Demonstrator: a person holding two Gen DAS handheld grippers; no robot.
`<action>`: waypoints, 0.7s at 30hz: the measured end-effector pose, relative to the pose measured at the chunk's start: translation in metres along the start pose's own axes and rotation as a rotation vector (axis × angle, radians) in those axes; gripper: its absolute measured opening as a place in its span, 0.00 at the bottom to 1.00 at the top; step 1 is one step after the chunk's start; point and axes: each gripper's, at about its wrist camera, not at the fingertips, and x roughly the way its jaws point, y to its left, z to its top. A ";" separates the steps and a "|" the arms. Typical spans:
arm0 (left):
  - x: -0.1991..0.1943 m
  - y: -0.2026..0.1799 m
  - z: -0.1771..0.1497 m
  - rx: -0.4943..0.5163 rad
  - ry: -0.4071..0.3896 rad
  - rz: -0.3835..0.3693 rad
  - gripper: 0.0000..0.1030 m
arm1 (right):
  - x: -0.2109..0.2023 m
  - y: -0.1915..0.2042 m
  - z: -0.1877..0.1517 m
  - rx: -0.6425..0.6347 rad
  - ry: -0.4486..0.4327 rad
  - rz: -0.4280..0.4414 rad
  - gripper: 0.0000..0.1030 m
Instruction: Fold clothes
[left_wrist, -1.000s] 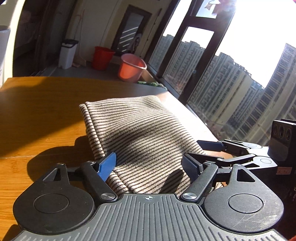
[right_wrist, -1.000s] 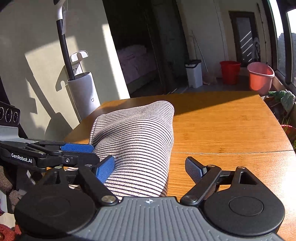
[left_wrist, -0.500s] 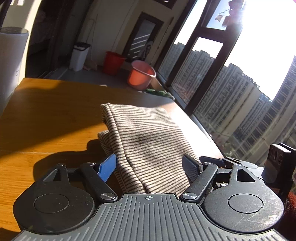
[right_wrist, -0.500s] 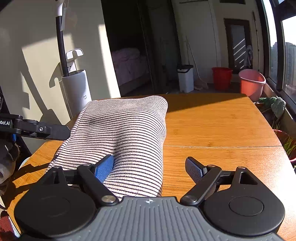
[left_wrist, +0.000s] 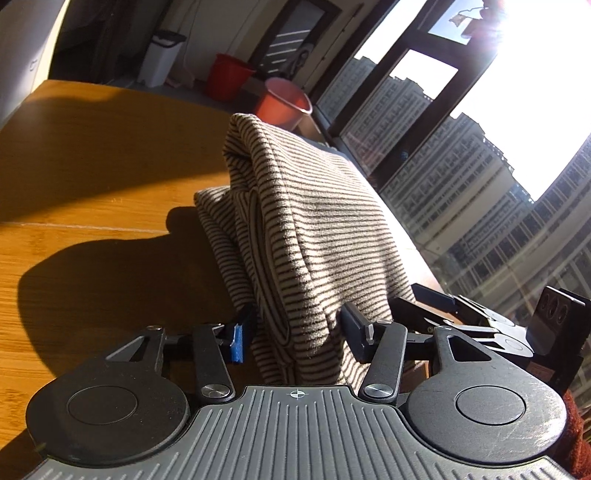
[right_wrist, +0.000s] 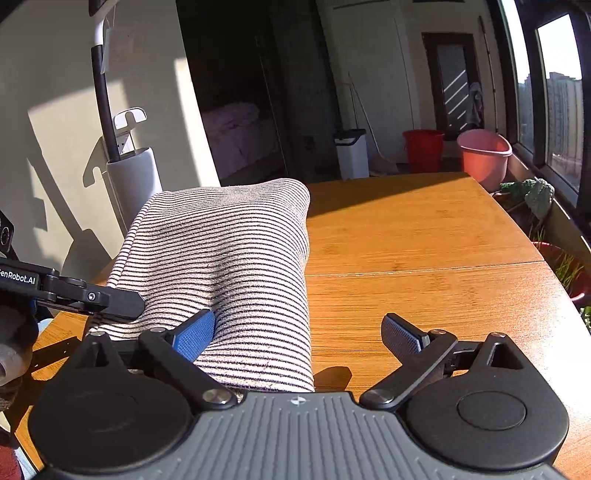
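Observation:
A folded beige cloth with dark stripes (left_wrist: 317, 229) lies on the wooden table (left_wrist: 92, 266). My left gripper (left_wrist: 295, 336) is closing its jaws on the near left corner of the cloth. Both pads touch the fabric, which bunches up between them. In the right wrist view the striped cloth (right_wrist: 229, 251) stretches away from my right gripper (right_wrist: 299, 336), whose jaws are opening wide. Its blue left fingertip (right_wrist: 194, 334) rests on the cloth, and the right one hangs over bare wood. My right gripper (left_wrist: 424, 306) also shows beside the cloth in the left wrist view.
The table's right edge (right_wrist: 554, 280) runs along a tall window with potted plants (right_wrist: 535, 192) below it. A pink tub (right_wrist: 484, 155), a red bucket (right_wrist: 423, 149) and a white bin (right_wrist: 351, 151) stand on the floor beyond. A white vacuum stand (right_wrist: 133, 184) is at the left.
My left jaws have narrowed onto the cloth, whose near end has bunched and risen between them, and the left view has tilted. The right jaws have spread wider.

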 end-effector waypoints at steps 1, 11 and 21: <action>-0.006 -0.002 0.003 0.007 -0.036 0.010 0.54 | 0.000 0.001 0.000 -0.007 0.001 -0.005 0.94; 0.003 -0.022 0.035 0.047 -0.137 -0.134 0.56 | 0.001 0.001 0.005 -0.011 0.005 0.004 1.00; 0.025 -0.005 0.024 0.043 -0.109 -0.094 0.52 | 0.033 -0.026 0.034 0.313 0.079 0.197 1.00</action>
